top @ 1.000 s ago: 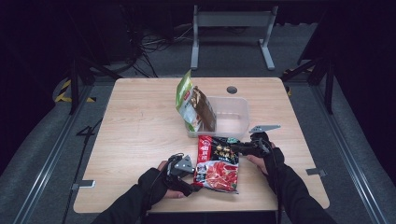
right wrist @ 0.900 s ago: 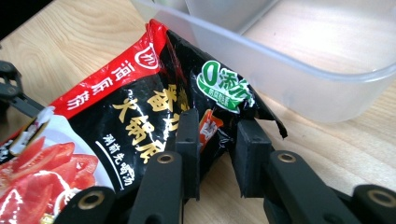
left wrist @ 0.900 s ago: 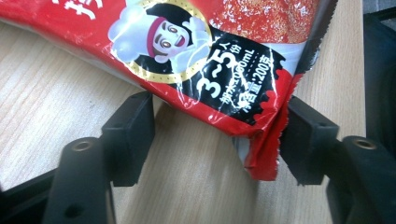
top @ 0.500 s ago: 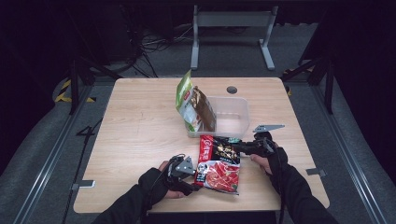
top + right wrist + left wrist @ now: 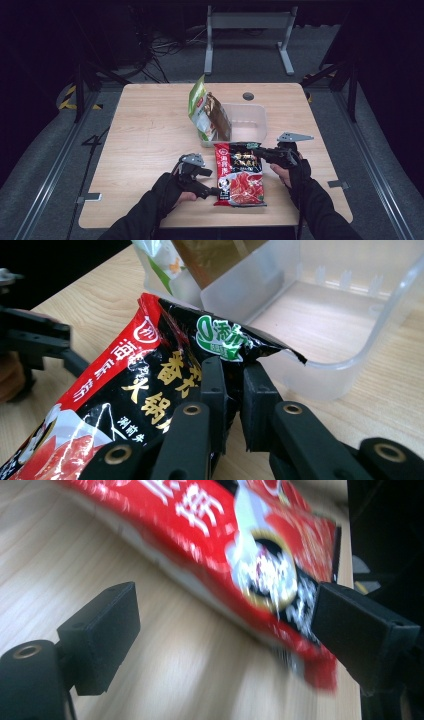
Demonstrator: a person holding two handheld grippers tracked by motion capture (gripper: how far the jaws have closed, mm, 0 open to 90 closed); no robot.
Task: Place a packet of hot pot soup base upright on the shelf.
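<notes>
A red and black food packet (image 5: 242,182) lies flat on the wooden table near the front edge. My right gripper (image 5: 256,150) is shut on its black top edge; in the right gripper view the jaws (image 5: 232,390) have just closed further and pinch that packet (image 5: 130,375). My left gripper (image 5: 215,191) sits at the packet's lower left corner. Its jaws (image 5: 225,635) have just opened wide, and the packet's corner (image 5: 240,540) lies loose between them, close to the right-hand jaw.
A clear plastic bin (image 5: 260,125) stands just beyond the packet, its rim (image 5: 350,360) right behind the held edge. A green pouch (image 5: 202,107) leans upright at the bin's left end (image 5: 160,260). Bare tabletop (image 5: 145,135) stretches to the left.
The left jaws have opened off the packet's lower left corner and the left hand has shifted slightly. The packet's lower end has swung a little to the right. The right hand stays put.
</notes>
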